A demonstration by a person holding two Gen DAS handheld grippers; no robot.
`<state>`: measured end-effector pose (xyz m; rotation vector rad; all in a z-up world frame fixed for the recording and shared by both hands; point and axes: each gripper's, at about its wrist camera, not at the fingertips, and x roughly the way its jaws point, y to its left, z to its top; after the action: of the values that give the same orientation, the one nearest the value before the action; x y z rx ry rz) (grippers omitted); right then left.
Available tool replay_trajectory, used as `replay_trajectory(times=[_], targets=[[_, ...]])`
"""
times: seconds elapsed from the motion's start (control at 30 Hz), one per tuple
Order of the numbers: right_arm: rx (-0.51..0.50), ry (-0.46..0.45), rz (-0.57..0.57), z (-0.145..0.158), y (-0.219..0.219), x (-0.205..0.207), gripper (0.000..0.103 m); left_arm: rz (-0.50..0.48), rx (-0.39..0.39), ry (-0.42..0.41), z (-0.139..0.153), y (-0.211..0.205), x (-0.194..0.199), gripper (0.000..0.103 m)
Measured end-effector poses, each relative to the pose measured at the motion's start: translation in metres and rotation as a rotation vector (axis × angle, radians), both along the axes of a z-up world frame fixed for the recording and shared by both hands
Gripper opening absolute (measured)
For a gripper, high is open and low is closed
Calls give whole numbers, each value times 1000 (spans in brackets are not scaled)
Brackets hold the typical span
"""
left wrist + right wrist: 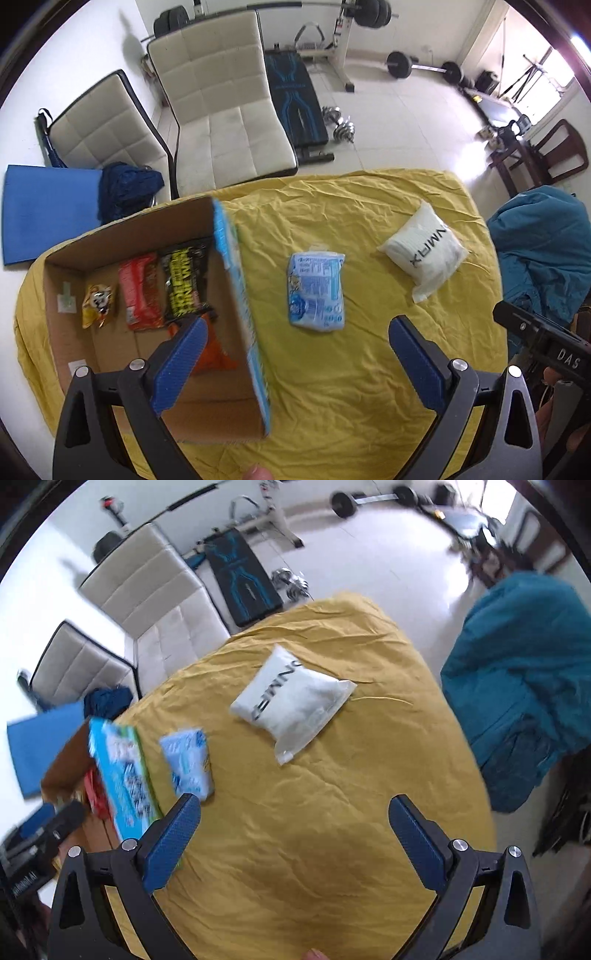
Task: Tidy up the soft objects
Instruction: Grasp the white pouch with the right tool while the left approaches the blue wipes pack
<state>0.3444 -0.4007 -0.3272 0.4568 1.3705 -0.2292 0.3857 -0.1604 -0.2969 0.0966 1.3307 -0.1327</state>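
Note:
A cardboard box [236,417] stands at the left of the yellow-covered table [332,387] and holds several snack packets: yellow [98,304], red [142,295], black and yellow [184,282] and orange [214,354]. A light blue soft pack [316,292] lies right of the box. A white pillow-like bag [424,249] lies farther right. My left gripper [295,347] is open and empty, above the box's right wall. My right gripper [295,823] is open and empty over bare cloth, with the blue pack [188,762] ahead left and the white bag [291,698] ahead.
White padded chairs [221,110] stand behind the table, with a blue mat [48,210] and dark blue cloth [129,188] at left. A teal garment [517,672] hangs off the right. Gym weights [417,68] lie on the floor beyond. The box [122,775] sits at the table's left edge.

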Motion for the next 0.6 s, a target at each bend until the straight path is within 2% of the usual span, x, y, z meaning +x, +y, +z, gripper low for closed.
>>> replay_trajectory(times=[0.07, 0.1, 0.23, 0.4, 0.43, 0.53, 0.6], targets=[[44, 24, -27, -21, -16, 20, 103, 10, -7, 59, -23, -11, 26, 101], [42, 24, 4, -27, -15, 31, 103, 16, -14, 92, -33, -16, 36, 101], [-95, 73, 279, -60, 3, 87, 103, 21, 5, 165, -69, -28, 60, 101], [-169, 164, 483, -98, 20, 123, 103, 46, 28, 213, -104, -31, 71, 101], [-107, 207, 589, -107, 24, 128, 103, 59, 26, 225, -110, -30, 72, 101], [-54, 238, 642, -128, 32, 139, 103, 88, 12, 260, -126, -29, 74, 101], [-44, 268, 637, -143, 32, 144, 103, 88, 19, 268, -131, -32, 73, 101]])
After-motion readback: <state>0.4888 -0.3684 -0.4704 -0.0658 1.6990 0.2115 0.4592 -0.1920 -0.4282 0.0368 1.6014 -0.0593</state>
